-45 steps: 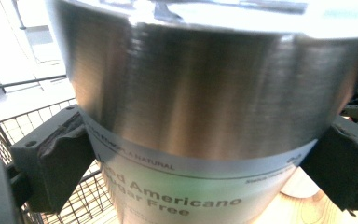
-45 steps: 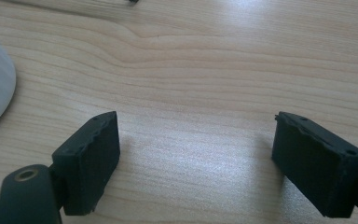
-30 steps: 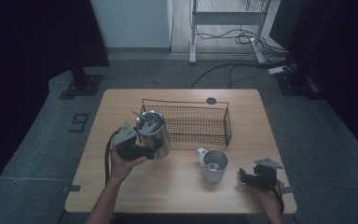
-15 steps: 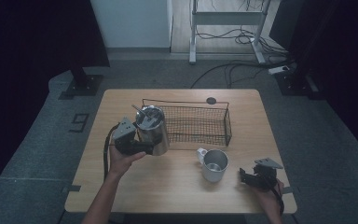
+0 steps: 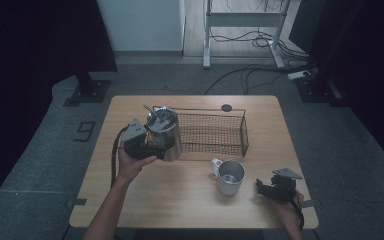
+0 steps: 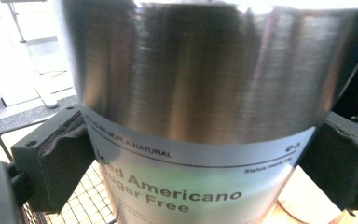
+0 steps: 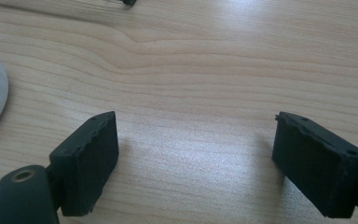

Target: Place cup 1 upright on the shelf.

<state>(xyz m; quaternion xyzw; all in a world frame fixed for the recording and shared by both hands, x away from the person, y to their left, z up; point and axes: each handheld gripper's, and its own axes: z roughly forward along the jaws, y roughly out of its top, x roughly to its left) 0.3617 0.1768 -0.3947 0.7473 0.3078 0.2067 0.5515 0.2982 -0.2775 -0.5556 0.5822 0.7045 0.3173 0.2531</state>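
Light wooden table [image 5: 190, 200] carries a black wire-mesh basket [image 5: 215, 135], a steel mug with white handle [image 5: 229, 176], small black disc [image 5: 226, 107].

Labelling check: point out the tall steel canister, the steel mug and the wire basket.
tall steel canister [image 5: 169, 137]: high view, its side wall.
steel mug [image 5: 230, 176]: high view, its rim.
black wire basket [image 5: 244, 131]: high view, right end wall.

Steel canister's [image 6: 200, 107] top cut off
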